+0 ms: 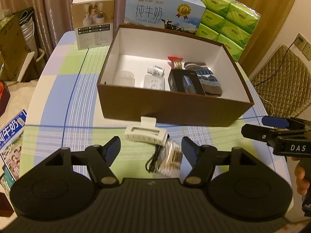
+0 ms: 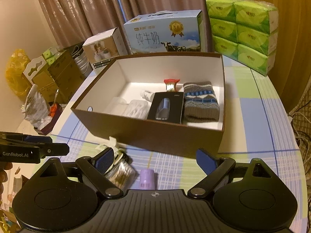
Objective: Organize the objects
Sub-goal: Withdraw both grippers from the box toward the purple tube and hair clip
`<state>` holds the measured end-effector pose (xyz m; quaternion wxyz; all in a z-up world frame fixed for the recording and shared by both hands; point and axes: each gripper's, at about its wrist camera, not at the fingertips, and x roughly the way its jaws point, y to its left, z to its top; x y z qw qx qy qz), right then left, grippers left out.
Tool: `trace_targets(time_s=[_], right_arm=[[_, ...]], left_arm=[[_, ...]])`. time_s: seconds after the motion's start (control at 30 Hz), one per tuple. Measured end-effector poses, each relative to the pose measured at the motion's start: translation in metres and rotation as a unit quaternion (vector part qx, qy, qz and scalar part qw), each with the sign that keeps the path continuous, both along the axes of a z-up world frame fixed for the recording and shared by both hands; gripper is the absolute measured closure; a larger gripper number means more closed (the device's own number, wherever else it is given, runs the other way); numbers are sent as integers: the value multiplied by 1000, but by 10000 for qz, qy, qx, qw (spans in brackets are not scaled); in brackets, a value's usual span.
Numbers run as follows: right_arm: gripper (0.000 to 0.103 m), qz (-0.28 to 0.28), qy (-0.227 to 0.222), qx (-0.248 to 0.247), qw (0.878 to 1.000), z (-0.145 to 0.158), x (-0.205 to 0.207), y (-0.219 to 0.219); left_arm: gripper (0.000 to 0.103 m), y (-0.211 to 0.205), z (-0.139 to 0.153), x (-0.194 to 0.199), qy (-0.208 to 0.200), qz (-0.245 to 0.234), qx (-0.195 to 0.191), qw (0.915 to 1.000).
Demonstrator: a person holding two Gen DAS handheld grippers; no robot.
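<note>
Both hand-held grippers, left [image 1: 151, 145] and right [image 2: 155, 158], gape empty before the brown box's [image 1: 171, 112] near wall.

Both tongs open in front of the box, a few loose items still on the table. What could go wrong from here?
1. The cotton swab bag lies on the black cable and against the white holder; the left tongs may snag or drag more than one thing.
2. The purple bottle sits upright between the right tongs; an off-centre close could tip it.
3. The brown box is crowded on its right; a drop there could land on the black box.
</note>
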<state>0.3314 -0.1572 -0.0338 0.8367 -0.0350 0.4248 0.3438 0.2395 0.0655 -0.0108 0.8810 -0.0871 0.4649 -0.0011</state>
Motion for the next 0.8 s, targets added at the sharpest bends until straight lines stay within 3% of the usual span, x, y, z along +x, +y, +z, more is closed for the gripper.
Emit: trace_targets(time_s=[0.8], right_arm=[[14,28,272,-114,9996,-12,-42,-21]], left_arm=[[38,-13,-14,-47,259,95,-38,9996]])
